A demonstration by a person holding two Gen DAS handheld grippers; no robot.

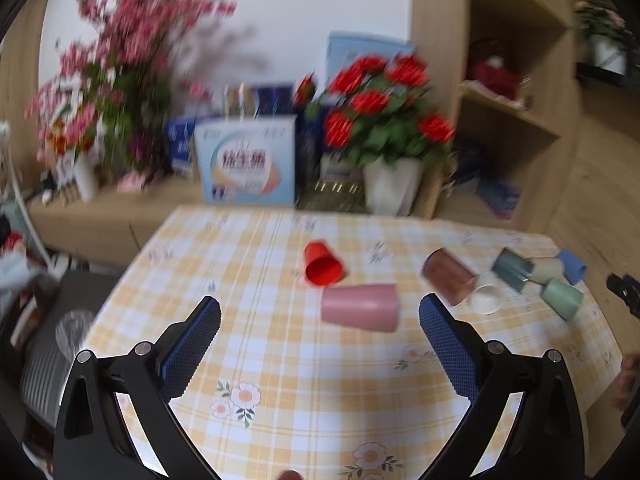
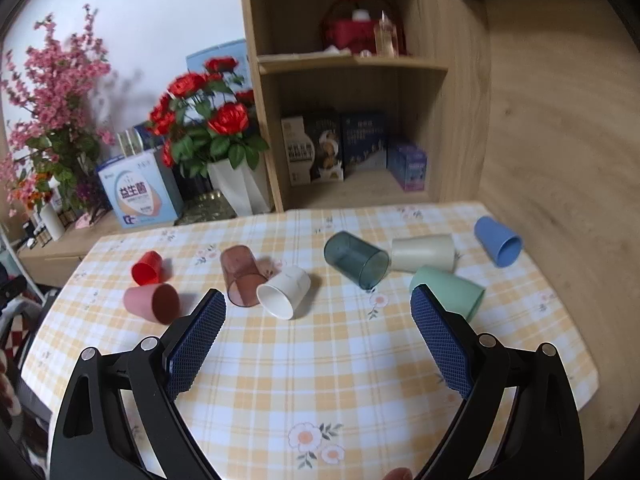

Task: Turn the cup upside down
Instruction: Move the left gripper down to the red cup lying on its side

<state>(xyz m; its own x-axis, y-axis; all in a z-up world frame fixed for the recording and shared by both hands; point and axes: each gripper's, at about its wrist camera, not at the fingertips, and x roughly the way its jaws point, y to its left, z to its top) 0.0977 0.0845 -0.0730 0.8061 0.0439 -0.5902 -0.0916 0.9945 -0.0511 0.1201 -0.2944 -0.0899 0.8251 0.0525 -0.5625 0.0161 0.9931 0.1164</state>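
Observation:
Several plastic cups lie on their sides on the checked tablecloth [image 2: 320, 360]. In the left wrist view a pink cup [image 1: 360, 307] lies just ahead of my open, empty left gripper [image 1: 320, 312], with a red cup [image 1: 322, 264] behind it and a brown see-through cup [image 1: 448, 274] to the right. In the right wrist view my right gripper [image 2: 318, 308] is open and empty above the table. Ahead of it lie a white cup [image 2: 285, 291], a brown cup [image 2: 242, 276], a dark teal cup [image 2: 356, 259], a green cup [image 2: 448, 290], a cream cup [image 2: 424, 253], a blue cup [image 2: 498, 241], the pink cup [image 2: 152, 302] and the red cup [image 2: 147, 267].
Behind the table stand a low wooden bench with a white vase of red roses [image 2: 236, 188], pink blossoms [image 2: 48, 92] and boxes [image 2: 138, 194]. A wooden shelf unit [image 2: 348, 80] stands at the back right. The table's right edge [image 2: 568, 300] drops off to wooden floor.

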